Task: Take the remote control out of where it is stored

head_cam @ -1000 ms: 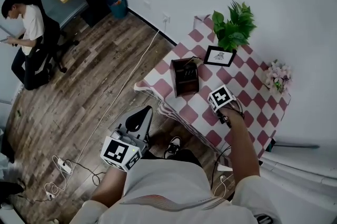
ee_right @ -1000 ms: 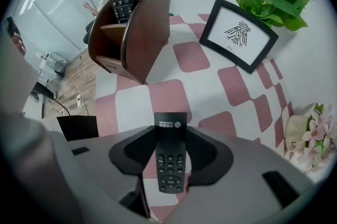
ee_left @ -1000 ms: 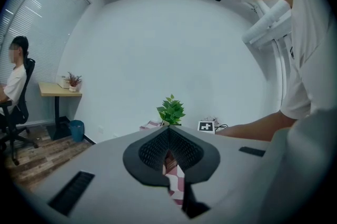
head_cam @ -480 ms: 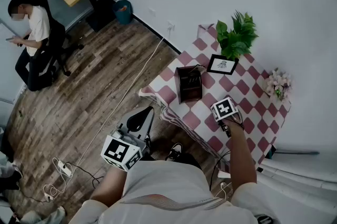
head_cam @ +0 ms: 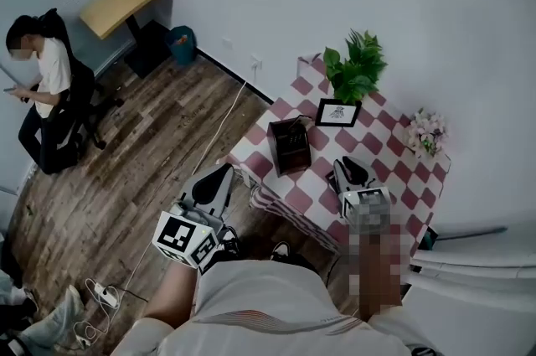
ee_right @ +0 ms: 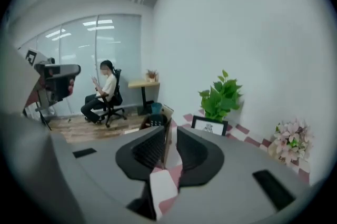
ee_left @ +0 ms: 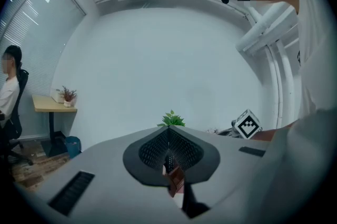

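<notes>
With the left gripper [head_cam: 224,172] closed and empty at lower left and the right gripper [head_cam: 347,168] near centre right above the red-and-white checked bench [head_cam: 387,168], its empty jaws narrowly apart and just closing, the approach is in hand: next, reach into the dark brown open-topped box [head_cam: 291,147], where the unseen remote control likely sits.

Potted plant [head_cam: 356,69] stands just behind picture frame [head_cam: 337,112]; pale flowers [head_cam: 425,132], seemingly potted, nearby.
</notes>
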`<action>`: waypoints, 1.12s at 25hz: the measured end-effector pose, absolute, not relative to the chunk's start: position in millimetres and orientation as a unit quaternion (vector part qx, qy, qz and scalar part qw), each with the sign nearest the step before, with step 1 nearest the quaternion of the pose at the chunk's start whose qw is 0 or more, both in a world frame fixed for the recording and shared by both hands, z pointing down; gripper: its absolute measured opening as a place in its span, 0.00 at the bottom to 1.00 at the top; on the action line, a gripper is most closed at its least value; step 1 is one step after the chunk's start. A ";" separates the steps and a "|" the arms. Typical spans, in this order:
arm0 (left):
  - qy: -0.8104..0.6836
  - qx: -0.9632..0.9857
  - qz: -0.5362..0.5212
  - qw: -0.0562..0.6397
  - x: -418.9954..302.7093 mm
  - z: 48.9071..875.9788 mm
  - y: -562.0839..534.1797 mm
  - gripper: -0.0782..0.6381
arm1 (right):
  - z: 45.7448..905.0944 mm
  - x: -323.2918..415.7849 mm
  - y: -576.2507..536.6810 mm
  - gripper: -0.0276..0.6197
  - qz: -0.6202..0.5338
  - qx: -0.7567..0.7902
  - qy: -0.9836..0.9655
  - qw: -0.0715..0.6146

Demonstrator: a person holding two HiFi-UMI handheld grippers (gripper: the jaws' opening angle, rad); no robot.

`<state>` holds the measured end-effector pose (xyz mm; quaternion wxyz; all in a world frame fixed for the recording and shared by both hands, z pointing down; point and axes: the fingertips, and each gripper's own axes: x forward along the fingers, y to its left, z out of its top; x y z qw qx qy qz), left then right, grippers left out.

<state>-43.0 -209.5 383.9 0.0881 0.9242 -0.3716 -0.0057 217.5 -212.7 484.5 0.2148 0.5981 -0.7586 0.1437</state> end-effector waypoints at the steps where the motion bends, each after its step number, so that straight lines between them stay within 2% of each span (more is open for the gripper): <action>1: -0.367 0.926 -0.009 0.084 -41.8 380.6 -211.5 0.12 | 470.3 210.8 -208.5 0.16 0.131 0.602 -0.763 0.195; 6: -0.346 0.935 -0.021 0.068 -32.1 366.5 -215.6 0.12 | 409.8 183.9 -189.3 0.11 0.066 0.616 -0.776 0.119; 11: -0.333 0.941 -0.023 0.061 -29.8 357.3 -218.8 0.12 | 376.4 163.3 -180.6 0.09 0.020 0.621 -0.780 0.075; 20: -0.328 0.942 -0.020 0.059 -35.6 354.0 -221.9 0.12 | 374.1 155.8 -182.9 0.09 0.016 0.630 -0.774 0.069; 28: -0.337 0.940 -0.014 0.061 -43.2 358.5 -219.0 0.12 | 394.3 154.2 -198.6 0.10 0.042 0.626 -0.773 0.098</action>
